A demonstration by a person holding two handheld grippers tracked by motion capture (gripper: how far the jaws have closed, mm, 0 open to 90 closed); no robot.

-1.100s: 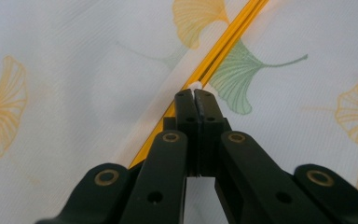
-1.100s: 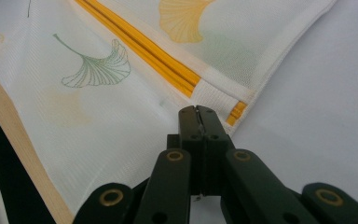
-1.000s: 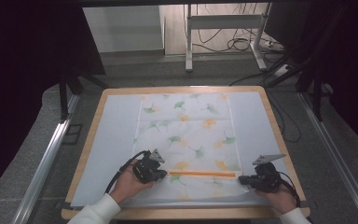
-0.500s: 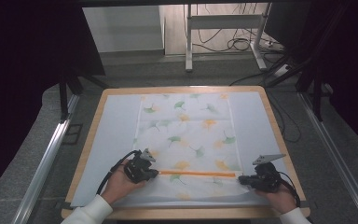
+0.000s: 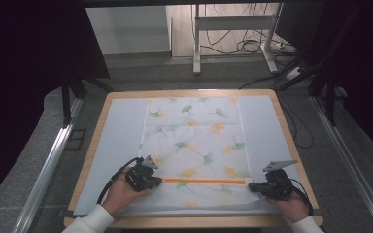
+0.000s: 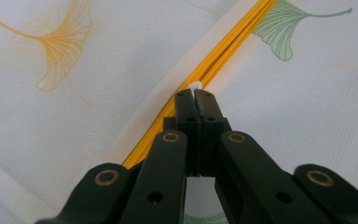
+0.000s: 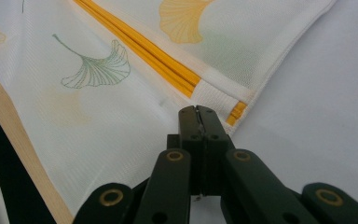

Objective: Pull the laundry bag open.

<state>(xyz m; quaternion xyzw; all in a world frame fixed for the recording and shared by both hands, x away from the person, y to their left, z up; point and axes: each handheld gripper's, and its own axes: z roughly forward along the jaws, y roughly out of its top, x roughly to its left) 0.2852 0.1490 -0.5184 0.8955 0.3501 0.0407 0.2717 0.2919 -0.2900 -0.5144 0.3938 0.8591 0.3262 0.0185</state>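
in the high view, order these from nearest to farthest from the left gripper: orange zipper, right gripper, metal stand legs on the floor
1. Orange zipper: right at the left gripper, running rightward.
2. Right gripper: at the zipper's other end, right side.
3. Metal stand legs: beyond the table's far edge.

In the high view the left tongs (image 5: 158, 180) and right tongs (image 5: 250, 186) are too small to tell how their jaws stand or what they touch. In the left gripper view a small white tab (image 6: 196, 86) peeks above the closed jaw tips, its lower part hidden between them; the orange zipper (image 6: 223, 49) runs off the frame toward 1 o'clock and vanishes beneath the tongs. In the right gripper view the mesh bag (image 7: 98, 135) is cut off at 12 and 9 o'clock, and whether the closed tips pinch its fabric cannot be told.
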